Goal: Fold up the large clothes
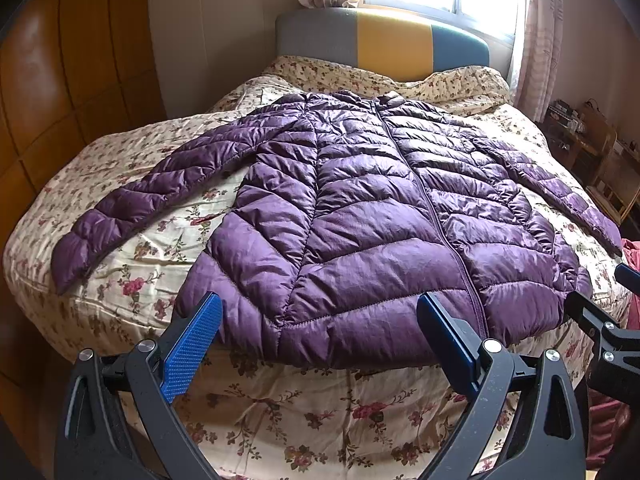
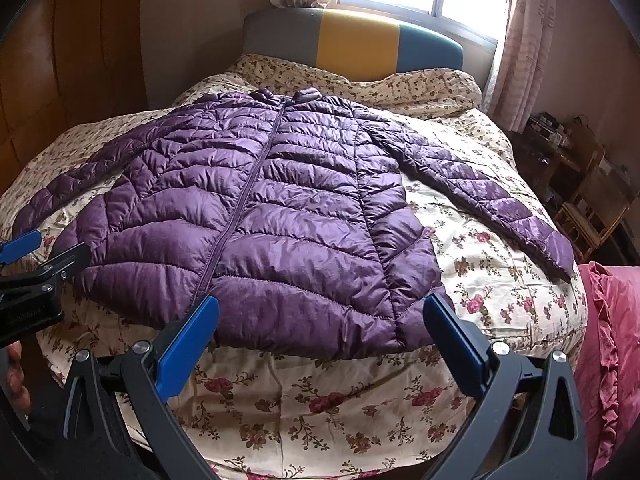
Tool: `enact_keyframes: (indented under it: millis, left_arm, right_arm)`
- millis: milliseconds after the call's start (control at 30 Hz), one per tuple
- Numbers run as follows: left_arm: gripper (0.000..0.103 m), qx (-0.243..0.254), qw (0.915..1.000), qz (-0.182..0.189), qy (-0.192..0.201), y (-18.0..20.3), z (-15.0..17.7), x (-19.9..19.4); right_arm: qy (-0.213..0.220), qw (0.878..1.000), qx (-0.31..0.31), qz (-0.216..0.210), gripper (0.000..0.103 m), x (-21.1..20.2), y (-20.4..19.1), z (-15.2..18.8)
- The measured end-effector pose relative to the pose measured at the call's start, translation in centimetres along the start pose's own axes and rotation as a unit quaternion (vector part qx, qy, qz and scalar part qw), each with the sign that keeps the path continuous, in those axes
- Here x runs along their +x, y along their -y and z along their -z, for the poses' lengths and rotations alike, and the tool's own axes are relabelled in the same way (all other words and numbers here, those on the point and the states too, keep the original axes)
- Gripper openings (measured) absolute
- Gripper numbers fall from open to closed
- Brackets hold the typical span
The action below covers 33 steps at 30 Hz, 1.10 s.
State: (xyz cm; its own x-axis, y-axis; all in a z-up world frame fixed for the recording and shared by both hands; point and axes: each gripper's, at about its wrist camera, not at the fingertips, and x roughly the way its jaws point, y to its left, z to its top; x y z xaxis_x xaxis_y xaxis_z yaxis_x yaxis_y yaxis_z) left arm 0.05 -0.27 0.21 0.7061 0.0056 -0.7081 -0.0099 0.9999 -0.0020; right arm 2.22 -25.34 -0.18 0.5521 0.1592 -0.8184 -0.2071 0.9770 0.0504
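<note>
A purple quilted down jacket (image 1: 360,216) lies flat and zipped on the bed, collar toward the headboard, both sleeves spread out to the sides. It also shows in the right wrist view (image 2: 260,216). My left gripper (image 1: 320,312) is open and empty, hovering over the jacket's hem left of the zipper. My right gripper (image 2: 320,312) is open and empty, over the hem right of the zipper. The right gripper shows at the right edge of the left wrist view (image 1: 600,316). The left gripper shows at the left edge of the right wrist view (image 2: 36,264).
A floral quilt (image 1: 280,412) covers the bed. A grey, yellow and teal headboard (image 1: 392,44) stands under a bright window. A wooden wardrobe (image 1: 60,80) is at the left. Wooden furniture (image 2: 584,192) and a red ruffled cloth (image 2: 616,340) are at the right.
</note>
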Motion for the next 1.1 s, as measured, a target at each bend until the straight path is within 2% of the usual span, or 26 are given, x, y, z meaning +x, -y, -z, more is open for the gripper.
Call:
enact_keyframes:
  millis: [1100]
  left_arm:
    - [0.097,-0.006,1.0000,0.003,-0.005,-0.57,0.87,0.32]
  right_arm:
    - [0.009,1.000,0.009,0.005,0.101,-0.13,0.73,-0.24]
